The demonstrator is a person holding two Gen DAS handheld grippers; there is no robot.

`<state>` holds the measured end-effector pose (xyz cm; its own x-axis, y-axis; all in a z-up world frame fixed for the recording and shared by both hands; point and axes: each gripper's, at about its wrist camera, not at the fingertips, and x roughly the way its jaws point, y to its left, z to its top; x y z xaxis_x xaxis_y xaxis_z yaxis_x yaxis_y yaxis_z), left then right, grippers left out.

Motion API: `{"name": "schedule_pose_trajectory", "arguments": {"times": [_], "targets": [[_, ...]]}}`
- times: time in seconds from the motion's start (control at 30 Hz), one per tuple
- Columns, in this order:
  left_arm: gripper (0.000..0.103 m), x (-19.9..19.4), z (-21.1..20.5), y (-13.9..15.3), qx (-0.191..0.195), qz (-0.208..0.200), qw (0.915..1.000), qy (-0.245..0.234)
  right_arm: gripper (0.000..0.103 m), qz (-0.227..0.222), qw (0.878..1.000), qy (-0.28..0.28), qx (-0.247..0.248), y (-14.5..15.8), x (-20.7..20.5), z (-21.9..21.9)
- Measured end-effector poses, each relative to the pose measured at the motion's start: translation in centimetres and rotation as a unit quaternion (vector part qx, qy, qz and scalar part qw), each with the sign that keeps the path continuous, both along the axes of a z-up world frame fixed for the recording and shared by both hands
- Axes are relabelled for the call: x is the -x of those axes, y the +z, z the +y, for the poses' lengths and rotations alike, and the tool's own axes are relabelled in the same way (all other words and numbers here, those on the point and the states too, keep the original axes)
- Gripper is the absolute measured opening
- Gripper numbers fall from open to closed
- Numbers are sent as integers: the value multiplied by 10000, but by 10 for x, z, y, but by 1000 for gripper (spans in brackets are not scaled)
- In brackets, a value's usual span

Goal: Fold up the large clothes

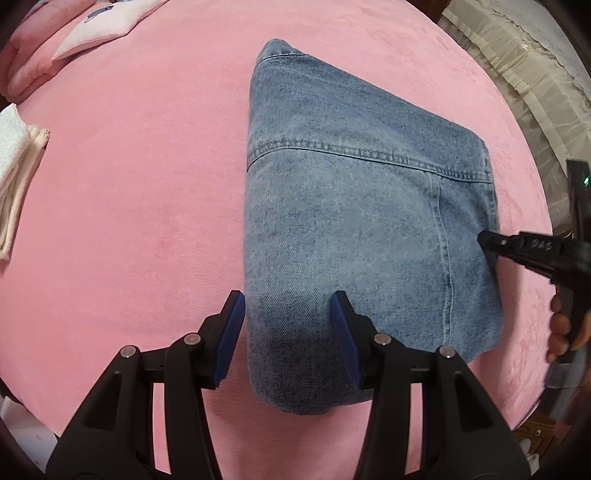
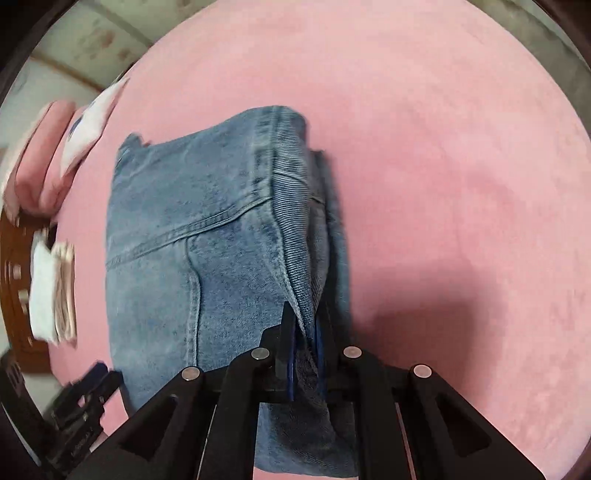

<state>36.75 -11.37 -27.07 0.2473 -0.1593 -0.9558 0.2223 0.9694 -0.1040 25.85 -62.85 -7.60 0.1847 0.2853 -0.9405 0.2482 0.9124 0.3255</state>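
A folded blue denim garment [image 1: 351, 206] lies on the pink bed cover [image 1: 129, 203]. My left gripper [image 1: 287, 314] hovers over the garment's near left corner. It is open, one pad off the left edge and the other above the cloth. My right gripper [image 1: 485, 240] comes in from the right, held by a hand [image 1: 561, 325], and its tip sits on the garment's right edge. In the right wrist view, the right gripper [image 2: 304, 328] is shut on the layered edge of the denim garment [image 2: 192, 236], with cloth pinched between the pads. The left gripper [image 2: 92, 387] shows blurred at the lower left.
Pink pillows [image 1: 29, 66] and a printed pillow [image 1: 103, 26] lie at the far left corner of the bed. A stack of folded pale clothes [image 1: 14, 177] sits at the left edge. Beige frilled fabric [image 1: 517, 74] lies beyond the bed on the right.
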Motion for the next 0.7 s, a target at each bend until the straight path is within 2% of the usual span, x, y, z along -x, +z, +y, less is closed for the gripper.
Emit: {"name": "schedule_pose_trajectory", "arguments": {"times": [0.13, 0.23, 0.3, 0.37, 0.43, 0.47, 0.5, 0.53, 0.6, 0.63, 0.7], "targets": [[47, 0, 5, 3, -89, 186, 9997, 162, 15, -121, 9966, 456, 676, -10, 1, 29], [45, 8, 13, 18, -82, 37, 9996, 255, 18, -179, 9975, 158, 667, 12, 9, 34], [27, 14, 21, 29, 111, -83, 9996, 244, 23, -422, 9959, 82, 793, 38, 22, 42], [23, 21, 27, 35, 317, -96, 9993, 181, 24, -830, 9907, 197, 1063, 60, 37, 55], [11, 24, 25, 30, 468, 26, 9989, 42, 27, -1220, 9842, 439, 1210, 76, 51, 74], [5, 25, 23, 21, 441, 181, 9989, -33, 32, -1439, 9806, 688, 1137, 81, 59, 90], [4, 26, 21, 12, 419, 318, 9986, -71, 34, -1534, 9791, 881, 1003, 82, 64, 102], [4, 29, 16, 5, 429, 427, 9981, -95, 34, -1518, 9796, 1076, 763, 81, 72, 108], [3, 34, 13, -4, 378, 393, 9984, -117, 33, -1228, 9808, 1512, 96, 69, 81, 122], [3, 34, 11, -7, 334, 377, 9986, -160, 30, -1100, 9798, 1665, -108, 61, 86, 133], [3, 37, 9, -13, 224, 356, 9987, -288, 17, -820, 9785, 1883, -177, 44, 96, 147]]}}
